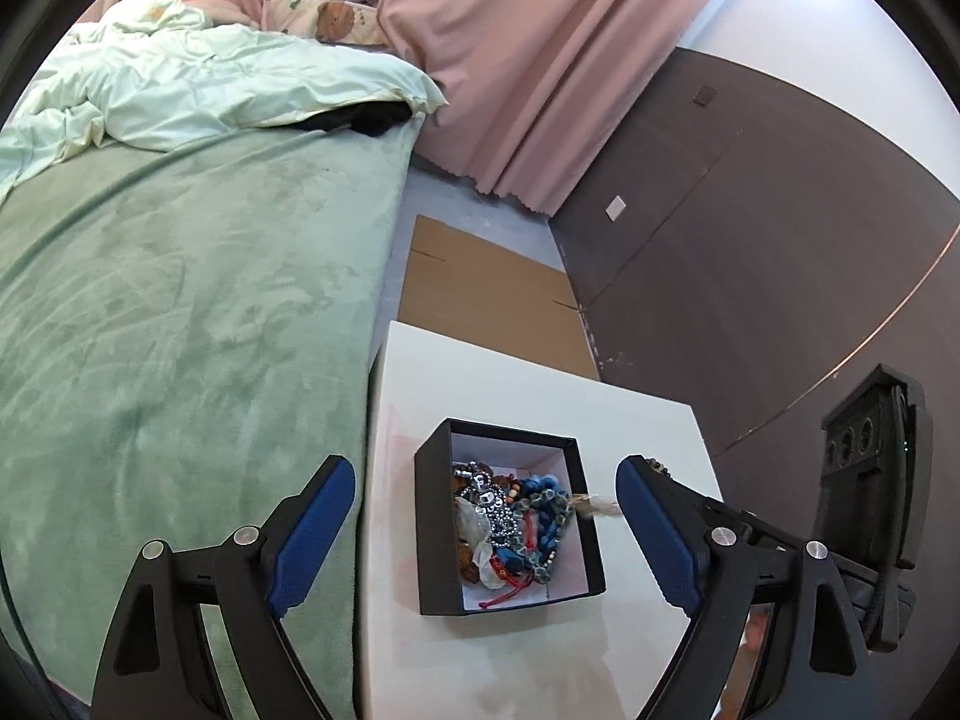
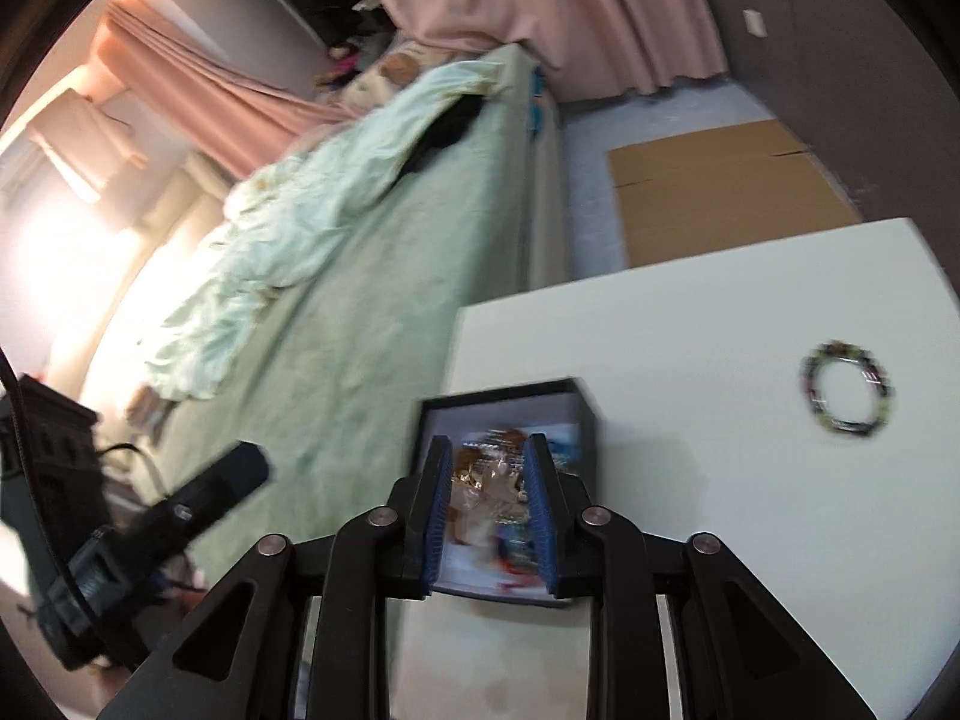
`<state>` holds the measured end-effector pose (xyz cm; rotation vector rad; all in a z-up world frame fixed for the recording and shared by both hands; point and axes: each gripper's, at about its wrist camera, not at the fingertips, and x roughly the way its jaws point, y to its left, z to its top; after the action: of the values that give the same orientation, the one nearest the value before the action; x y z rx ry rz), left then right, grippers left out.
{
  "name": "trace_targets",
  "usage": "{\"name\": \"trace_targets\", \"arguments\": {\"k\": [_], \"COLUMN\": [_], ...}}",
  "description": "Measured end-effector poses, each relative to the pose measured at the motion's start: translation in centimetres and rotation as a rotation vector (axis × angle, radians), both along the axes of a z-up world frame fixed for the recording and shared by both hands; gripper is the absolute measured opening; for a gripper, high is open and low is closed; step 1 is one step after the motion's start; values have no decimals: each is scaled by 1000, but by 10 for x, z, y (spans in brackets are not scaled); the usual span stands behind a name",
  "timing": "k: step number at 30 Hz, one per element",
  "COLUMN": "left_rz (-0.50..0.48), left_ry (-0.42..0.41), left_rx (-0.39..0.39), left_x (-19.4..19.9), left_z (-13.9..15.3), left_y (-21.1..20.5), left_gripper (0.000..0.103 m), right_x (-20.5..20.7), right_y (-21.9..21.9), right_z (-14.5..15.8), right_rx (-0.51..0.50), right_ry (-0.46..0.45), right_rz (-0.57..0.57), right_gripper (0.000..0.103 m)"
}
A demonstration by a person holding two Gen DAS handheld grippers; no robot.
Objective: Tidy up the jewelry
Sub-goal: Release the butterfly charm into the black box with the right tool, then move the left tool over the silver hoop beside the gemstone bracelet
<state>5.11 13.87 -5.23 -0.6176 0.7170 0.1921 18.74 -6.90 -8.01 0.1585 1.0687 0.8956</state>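
Observation:
A black box (image 1: 435, 516) with a white inside stands on the white table (image 1: 420, 372) and holds a tangle of beaded jewelry (image 1: 510, 519). My left gripper (image 1: 486, 474) hangs above the box, wide open and empty. In the right wrist view the box (image 2: 585, 405) is blurred, and my right gripper (image 2: 489, 450) is over it, jaws narrowed around a clear packet with gold jewelry (image 2: 495, 483). A beaded bracelet (image 2: 846, 387) lies alone on the table (image 2: 690, 330) to the right.
A bed with a green blanket (image 1: 180, 300) and pale duvet (image 1: 198, 84) borders the table's left. Flat cardboard (image 1: 486, 288) lies on the floor beyond. Pink curtains (image 1: 528, 60) and a brown wall (image 1: 750, 228) stand behind. The right gripper's body (image 1: 870, 480) is at right.

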Motion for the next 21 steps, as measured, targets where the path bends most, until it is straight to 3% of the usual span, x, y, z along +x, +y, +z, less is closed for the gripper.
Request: {"name": "trace_targets", "arguments": {"k": [1, 12, 21], "left_rz": [-2, -40, -119], "left_ry": [0, -25, -15], "left_rx": [6, 42, 124], "left_x": [0, -3, 3], "left_z": [1, 10, 9], "left_y": [-2, -24, -58], "left_gripper": [89, 92, 92], "right_x": [-1, 3, 25], "right_y": [0, -75, -139], "right_z": [-1, 10, 7], "right_rx": [-4, -13, -2], "right_ry": [-7, -47, -20], "right_rz": [-8, -98, -182], "right_gripper": [65, 66, 66]}}
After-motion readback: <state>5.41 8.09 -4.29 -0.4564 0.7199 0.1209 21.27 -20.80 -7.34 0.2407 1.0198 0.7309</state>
